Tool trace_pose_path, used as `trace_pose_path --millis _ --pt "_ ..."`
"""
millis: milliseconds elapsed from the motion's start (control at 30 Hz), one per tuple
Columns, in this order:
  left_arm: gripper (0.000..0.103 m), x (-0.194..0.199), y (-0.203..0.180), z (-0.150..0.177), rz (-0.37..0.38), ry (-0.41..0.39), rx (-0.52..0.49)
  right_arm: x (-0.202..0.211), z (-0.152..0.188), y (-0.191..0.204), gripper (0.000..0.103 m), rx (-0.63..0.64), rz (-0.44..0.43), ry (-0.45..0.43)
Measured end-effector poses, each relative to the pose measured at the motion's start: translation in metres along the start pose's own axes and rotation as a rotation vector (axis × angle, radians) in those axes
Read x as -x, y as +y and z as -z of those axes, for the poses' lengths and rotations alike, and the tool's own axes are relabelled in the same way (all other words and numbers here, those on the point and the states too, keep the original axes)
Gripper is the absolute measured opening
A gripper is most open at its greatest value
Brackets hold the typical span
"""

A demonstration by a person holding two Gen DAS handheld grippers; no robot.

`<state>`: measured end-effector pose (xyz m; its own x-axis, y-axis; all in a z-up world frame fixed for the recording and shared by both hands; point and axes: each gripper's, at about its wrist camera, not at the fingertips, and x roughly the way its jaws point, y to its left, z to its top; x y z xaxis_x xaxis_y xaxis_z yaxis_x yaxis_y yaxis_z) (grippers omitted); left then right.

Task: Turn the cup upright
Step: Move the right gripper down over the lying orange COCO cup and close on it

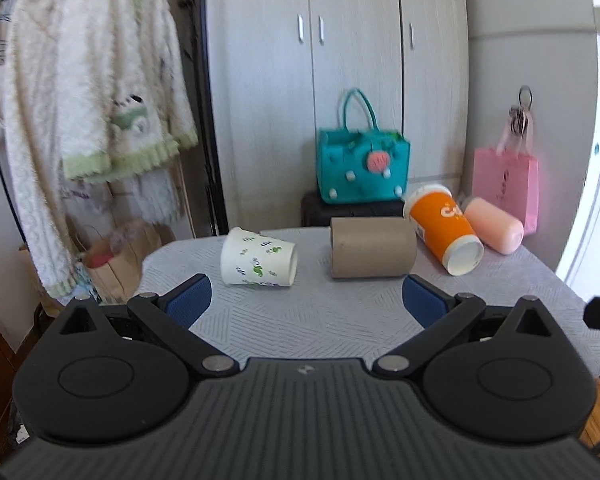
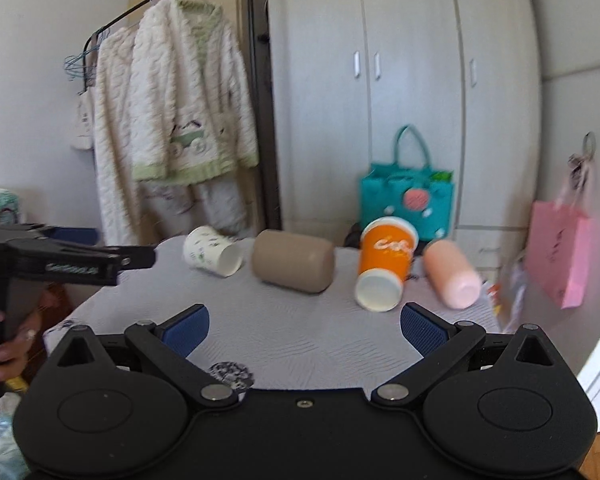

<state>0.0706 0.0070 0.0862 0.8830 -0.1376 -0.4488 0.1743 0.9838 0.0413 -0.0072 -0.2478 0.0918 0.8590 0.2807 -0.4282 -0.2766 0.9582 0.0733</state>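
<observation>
Lying on their sides: four cups on the table (image 1: 340, 320).
Left gripper (image 1: 306, 300) and right gripper (image 2: 305, 330) hover spread wide, empty, near the white cup (image 1: 258, 258) and orange cup (image 2: 384, 266).

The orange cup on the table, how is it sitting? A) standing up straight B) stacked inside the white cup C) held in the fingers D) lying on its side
D: the orange cup lies tipped over on the table, its white bottom facing the camera, between the tan cup and the pink cup, with nothing gripping it.
</observation>
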Motion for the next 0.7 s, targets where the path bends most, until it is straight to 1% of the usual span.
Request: trace_pose_path --millis 133,233,333,467,533,600,700 --pt "0.103 -0.027 -0.005 -0.021 0.050 0.073 -0.014 -0.016 -0.013 -0.013 0.103 -0.020 -0.053 0.077" --pt "0.103 -0.047 -0.013 -0.034 0.093 0.115 -0.017 -0.033 -0.023 -0.020 0.103 -0.007 -0.071 0.122" --pt "0.103 -0.071 -0.022 -0.044 0.163 0.162 -0.007 -0.052 -0.034 -0.032 0.103 0.003 -0.084 0.173" --pt "0.103 -0.106 -0.039 -0.058 0.225 0.208 0.014 -0.086 -0.045 -0.048 0.103 0.006 -0.094 0.242" --pt "0.103 -0.125 -0.051 -0.066 0.272 0.235 0.004 -0.103 -0.051 -0.057 0.103 0.001 -0.104 0.275" --pt "0.103 -0.140 -0.059 -0.073 0.279 0.254 0.010 -0.120 -0.056 -0.066 0.102 -0.011 -0.107 0.308" --pt "0.103 -0.150 -0.067 -0.080 0.285 0.244 -0.014 -0.143 -0.063 -0.081 0.099 -0.037 -0.110 0.348"
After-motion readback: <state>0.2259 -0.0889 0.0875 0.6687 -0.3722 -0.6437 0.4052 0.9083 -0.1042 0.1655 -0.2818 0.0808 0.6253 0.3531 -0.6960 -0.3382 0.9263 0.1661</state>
